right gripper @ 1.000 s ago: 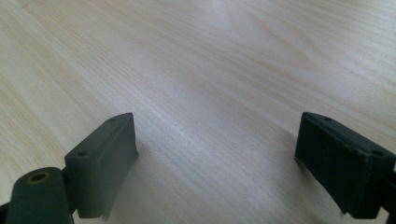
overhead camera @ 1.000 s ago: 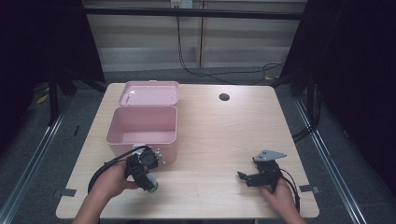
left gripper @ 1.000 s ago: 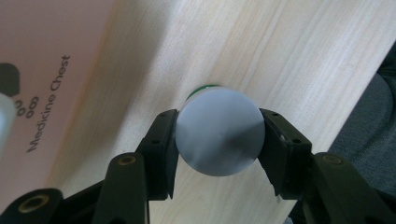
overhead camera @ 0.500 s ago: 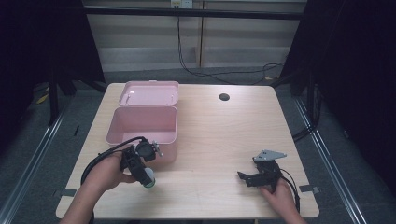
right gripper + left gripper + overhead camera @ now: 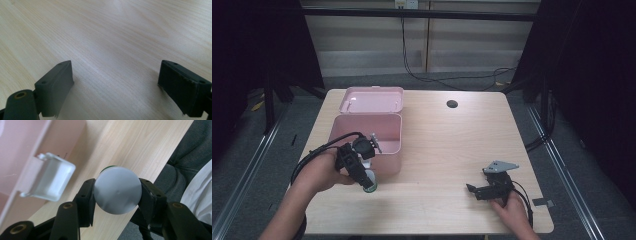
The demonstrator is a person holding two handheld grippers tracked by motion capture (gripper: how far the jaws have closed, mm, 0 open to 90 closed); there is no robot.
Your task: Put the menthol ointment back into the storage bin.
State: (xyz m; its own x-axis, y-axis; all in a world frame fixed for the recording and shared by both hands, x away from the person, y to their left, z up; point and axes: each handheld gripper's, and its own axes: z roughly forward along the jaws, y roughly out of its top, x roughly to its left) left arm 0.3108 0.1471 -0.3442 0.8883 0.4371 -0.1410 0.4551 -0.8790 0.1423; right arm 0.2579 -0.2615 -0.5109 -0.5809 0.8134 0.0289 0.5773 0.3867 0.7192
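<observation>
Bottle: small white bottle (image 5: 117,190) with a green band, held in the left gripper (image 5: 362,175) off the desk surface, just in front of the pink box's front wall near the desk's left front area.
Left fingers: clenched on the bottle — one black pad (image 5: 86,200) on each side of its round white end, seen in the left gripper view.
Right gripper: the right gripper (image 5: 477,191) rests low at the desk's right front, fingers (image 5: 53,86) spread wide with bare wood between them — grasping nothing.
Box: pink box (image 5: 389,150) stands open at the left half of the desk, its lid (image 5: 372,100) laid back toward the far edge; a white latch (image 5: 48,180) hangs on its front wall, just beside the held bottle.
Desk: light wooden desk (image 5: 452,145), with a dark round hole (image 5: 452,104) near the far edge.
Open room: the whole middle and right of the desk lies bare between the two grippers, which are well apart.
Edges: the left hand (image 5: 319,172) sits near the front left edge; the right hand (image 5: 512,210) is close to the front right corner.
</observation>
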